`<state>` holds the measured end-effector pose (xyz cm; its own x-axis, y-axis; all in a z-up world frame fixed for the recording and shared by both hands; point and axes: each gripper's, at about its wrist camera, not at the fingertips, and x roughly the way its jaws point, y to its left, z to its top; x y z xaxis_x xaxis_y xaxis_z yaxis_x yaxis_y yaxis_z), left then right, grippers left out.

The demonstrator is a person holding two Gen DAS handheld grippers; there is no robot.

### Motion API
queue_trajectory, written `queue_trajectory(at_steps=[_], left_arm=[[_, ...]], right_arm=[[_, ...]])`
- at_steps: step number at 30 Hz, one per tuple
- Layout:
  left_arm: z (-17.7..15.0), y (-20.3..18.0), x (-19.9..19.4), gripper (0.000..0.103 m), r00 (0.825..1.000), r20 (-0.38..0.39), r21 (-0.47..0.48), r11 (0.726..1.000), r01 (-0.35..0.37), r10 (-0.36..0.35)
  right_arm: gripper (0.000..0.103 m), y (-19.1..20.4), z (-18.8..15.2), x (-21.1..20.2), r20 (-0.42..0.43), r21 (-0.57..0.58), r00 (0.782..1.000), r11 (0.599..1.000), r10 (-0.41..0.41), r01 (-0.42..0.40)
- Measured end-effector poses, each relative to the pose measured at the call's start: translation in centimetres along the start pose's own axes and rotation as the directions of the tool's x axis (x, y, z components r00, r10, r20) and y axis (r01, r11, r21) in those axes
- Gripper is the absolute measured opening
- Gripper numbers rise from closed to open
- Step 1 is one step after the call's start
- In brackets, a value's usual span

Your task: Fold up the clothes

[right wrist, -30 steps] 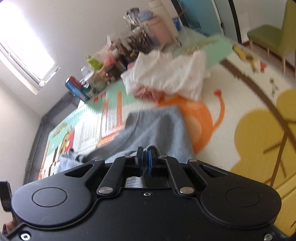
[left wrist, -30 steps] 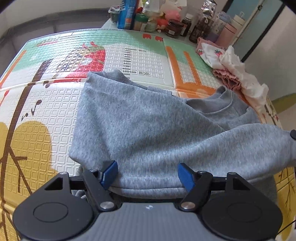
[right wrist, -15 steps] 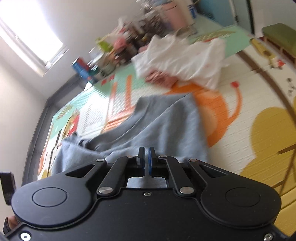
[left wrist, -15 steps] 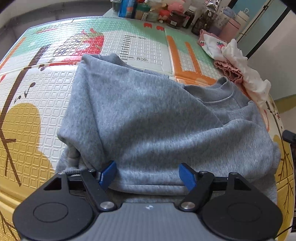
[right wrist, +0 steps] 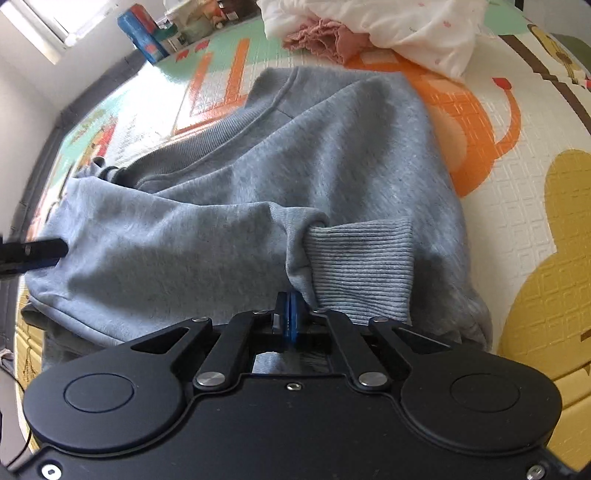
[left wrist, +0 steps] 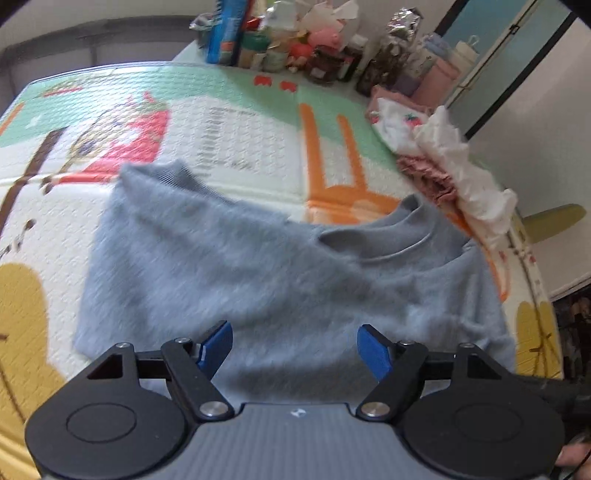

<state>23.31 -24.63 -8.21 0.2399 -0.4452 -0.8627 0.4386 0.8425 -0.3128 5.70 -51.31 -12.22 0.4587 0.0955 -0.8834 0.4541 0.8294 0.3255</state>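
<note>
On the patterned play mat (left wrist: 236, 122), one grey sweatshirt (left wrist: 258, 266) lies partly folded, its long axis running left to right, the neckline toward the far right. Left gripper (left wrist: 294, 345): blue fingers wide apart above the sweatshirt's near edge, nothing between them. Right gripper (right wrist: 289, 314): fingers pressed together just near-left of the ribbed cuff (right wrist: 364, 269); whether any cloth is caught between them, cannot tell. One sleeve lies folded across the body. One pile of white and pink clothes (right wrist: 373, 29) sits at the far right, beyond the neckline.
</note>
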Motion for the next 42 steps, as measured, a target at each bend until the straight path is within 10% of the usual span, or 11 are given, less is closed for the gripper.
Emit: queue_trajectory(at_steps=[7,15,23,35,42], left_arm=[[1.7,-2.4,2.9,0.077,0.999,-0.047,0.037,0.999,0.027,-0.025],[2.5,-0.1,6.0,0.071,0.987,-0.044,-0.005,0.988,-0.157,0.157],[3.0,2.9,6.0,0.071,0.984,-0.011,-0.079,0.98,-0.181,0.18],[1.8,2.8,2.2,0.068,0.991,0.02,-0.046,0.99,-0.133,0.134],[-2.1,2.6,-1.6,0.074,0.996,0.06,-0.002,0.998,-0.058,0.058]], right_arm=[[0.0,-0.5,-0.4,-0.5,-0.002,0.021,1.0,1.0,0.001,-0.001],[0.0,-1.1,0.7,-0.8,0.029,0.037,0.999,0.999,-0.019,0.018],[0.0,-2.0,1.4,-1.3,0.052,0.054,0.997,0.997,-0.051,0.049],[0.001,-2.5,1.7,-1.7,0.073,0.137,0.995,0.989,-0.071,0.06],[0.023,-1.3,0.9,-5.5,0.183,0.114,0.981,0.993,-0.057,0.037]])
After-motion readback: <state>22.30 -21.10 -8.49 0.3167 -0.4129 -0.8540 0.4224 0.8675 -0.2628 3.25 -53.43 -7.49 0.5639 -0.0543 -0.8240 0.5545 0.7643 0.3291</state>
